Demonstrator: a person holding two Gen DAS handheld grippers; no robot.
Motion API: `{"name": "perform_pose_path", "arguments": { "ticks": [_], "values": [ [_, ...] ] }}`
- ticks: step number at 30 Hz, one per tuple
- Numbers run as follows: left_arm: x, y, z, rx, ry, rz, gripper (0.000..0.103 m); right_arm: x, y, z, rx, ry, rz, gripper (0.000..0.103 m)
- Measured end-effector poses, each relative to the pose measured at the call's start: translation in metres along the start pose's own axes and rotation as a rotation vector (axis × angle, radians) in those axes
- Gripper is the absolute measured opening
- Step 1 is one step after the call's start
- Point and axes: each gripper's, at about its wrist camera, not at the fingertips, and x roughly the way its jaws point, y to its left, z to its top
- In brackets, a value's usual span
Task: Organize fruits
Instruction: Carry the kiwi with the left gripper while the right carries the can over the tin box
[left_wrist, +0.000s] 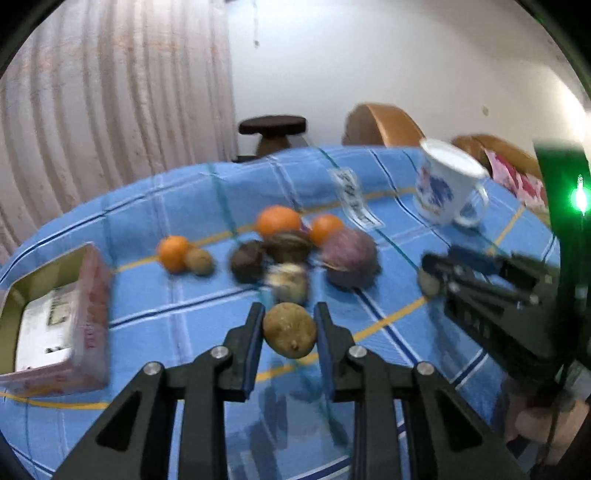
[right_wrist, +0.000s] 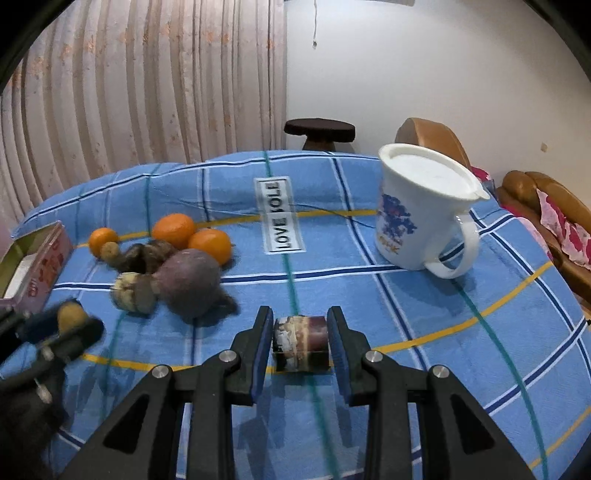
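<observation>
In the left wrist view my left gripper (left_wrist: 289, 318) is shut on a round tan fruit (left_wrist: 290, 330), held a little above the blue checked cloth (left_wrist: 147, 295). Beyond it lie three oranges (left_wrist: 279, 220), a big purple fruit (left_wrist: 351, 258), dark brown fruits (left_wrist: 247, 260) and a pale cut piece (left_wrist: 288, 282). In the right wrist view my right gripper (right_wrist: 300, 326) is shut on a short brown-and-white cylinder piece (right_wrist: 300, 343). The left gripper (right_wrist: 70, 326) shows blurred at the left there, with the tan fruit (right_wrist: 72, 314) in it.
An open pink box (left_wrist: 55, 325) stands at the cloth's left edge. A white mug with a blue print (right_wrist: 421, 210) stands at the back right, a "LOVE" label (right_wrist: 282, 216) behind the fruit. Curtain, dark stool (right_wrist: 319, 131) and brown sofa (right_wrist: 535, 192) lie beyond.
</observation>
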Motion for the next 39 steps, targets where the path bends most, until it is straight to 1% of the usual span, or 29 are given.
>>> {"name": "perform_pose_path", "arguments": {
  "ticks": [1, 2, 5, 9, 13, 17, 20, 22, 24, 26, 28, 29, 30, 31, 32, 34, 36, 39],
  "values": [
    [-0.006, 0.008, 0.001, -0.01, -0.016, 0.014, 0.028, -0.005, 0.007, 0.0, -0.003, -0.01, 0.005, 0.032],
    [-0.013, 0.019, 0.001, -0.014, -0.04, 0.043, 0.028, -0.009, 0.012, 0.0, -0.006, -0.019, 0.008, 0.032],
    [-0.02, 0.046, 0.002, -0.018, -0.068, 0.115, 0.028, -0.021, 0.038, 0.005, -0.029, -0.045, 0.026, 0.032],
    [-0.027, 0.096, -0.001, -0.073, -0.07, 0.172, 0.028, -0.033, 0.08, 0.017, -0.077, -0.075, 0.064, 0.032],
    [-0.035, 0.138, -0.004, -0.129, -0.087, 0.23, 0.028, -0.037, 0.137, 0.029, -0.115, -0.108, 0.134, 0.032],
    [-0.04, 0.181, -0.008, -0.173, -0.094, 0.306, 0.028, -0.041, 0.184, 0.038, -0.163, -0.133, 0.188, 0.032],
    [-0.039, 0.21, -0.013, -0.216, -0.09, 0.332, 0.028, -0.037, 0.218, 0.042, -0.199, -0.135, 0.227, 0.032],
    [-0.04, 0.222, -0.017, -0.226, -0.092, 0.346, 0.028, -0.034, 0.231, 0.043, -0.205, -0.13, 0.25, 0.032],
    [-0.039, 0.231, -0.022, -0.243, -0.083, 0.346, 0.028, -0.032, 0.227, 0.045, -0.19, -0.123, 0.254, 0.032],
    [-0.038, 0.237, -0.026, -0.255, -0.073, 0.327, 0.028, -0.033, 0.21, 0.044, -0.17, -0.111, 0.258, 0.032],
    [-0.04, 0.235, -0.026, -0.246, -0.073, 0.316, 0.028, -0.035, 0.19, 0.038, -0.158, -0.096, 0.245, 0.032],
    [-0.042, 0.232, -0.026, -0.239, -0.077, 0.312, 0.028, -0.035, 0.179, 0.033, -0.159, -0.067, 0.249, 0.033],
    [-0.044, 0.232, -0.025, -0.234, -0.082, 0.306, 0.028, -0.034, 0.171, 0.028, -0.152, -0.039, 0.259, 0.035],
    [-0.046, 0.229, -0.024, -0.231, -0.085, 0.299, 0.028, -0.031, 0.163, 0.022, -0.135, 0.001, 0.285, 0.04],
    [-0.048, 0.228, -0.024, -0.229, -0.09, 0.294, 0.028, -0.029, 0.159, 0.016, -0.119, 0.039, 0.324, 0.042],
    [-0.051, 0.228, -0.023, -0.231, -0.095, 0.29, 0.028, -0.025, 0.156, 0.006, -0.087, 0.091, 0.407, 0.051],
    [-0.05, 0.23, -0.023, -0.238, -0.094, 0.288, 0.028, -0.025, 0.159, 0.0, -0.067, 0.104, 0.457, 0.055],
    [-0.047, 0.232, -0.024, -0.24, -0.086, 0.29, 0.028, -0.026, 0.181, -0.008, -0.097, 0.117, 0.501, 0.055]
  ]
}}
